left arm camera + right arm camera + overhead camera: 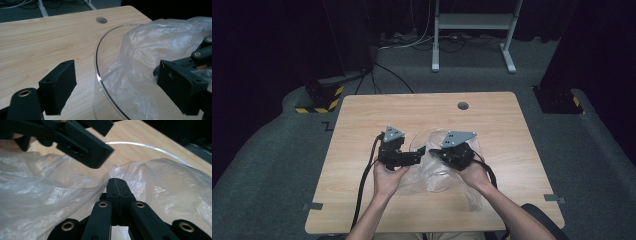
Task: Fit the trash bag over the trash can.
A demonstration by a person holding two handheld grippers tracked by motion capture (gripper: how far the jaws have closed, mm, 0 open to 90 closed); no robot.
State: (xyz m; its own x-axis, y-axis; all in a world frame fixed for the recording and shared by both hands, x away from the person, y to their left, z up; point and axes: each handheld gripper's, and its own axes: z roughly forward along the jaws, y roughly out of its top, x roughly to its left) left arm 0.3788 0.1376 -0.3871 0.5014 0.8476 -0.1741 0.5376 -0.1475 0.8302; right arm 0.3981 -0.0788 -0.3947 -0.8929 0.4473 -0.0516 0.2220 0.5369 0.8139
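Setting: pale wooden table point(362, 200) with a round cable hole point(463, 106) near its far edge; dark carpet around it.

Clear bowl point(96, 53): transparent, round-rimmed, standing at mid-table between the two grippers; thin rim curves across the left gripper view and glints as a bright arc in the right gripper view.

Plastic bag point(472, 192): thin, crinkled, see-through; draped into and over the bowl, spilling toward the near right of the table in the high view.

Left gripper point(418, 154): held in the left hand point(388, 179) just left of the bowl; jaws stand wide apart, one on the outside of the bowl's rim, the other on the inside close against the bag; pads press on nothing.

Right gripper point(117, 185): held in the right hand point(473, 175) at the bowl's right side; jaws fully together, pads meeting, with an edge of the bag seeming to gather at the tips; cannot tell for sure whether film is pinched between them.

Grippers together: tips point toward each other over the bowl, close but apart; a jaw of the left gripper passes across the top of the right gripper view.
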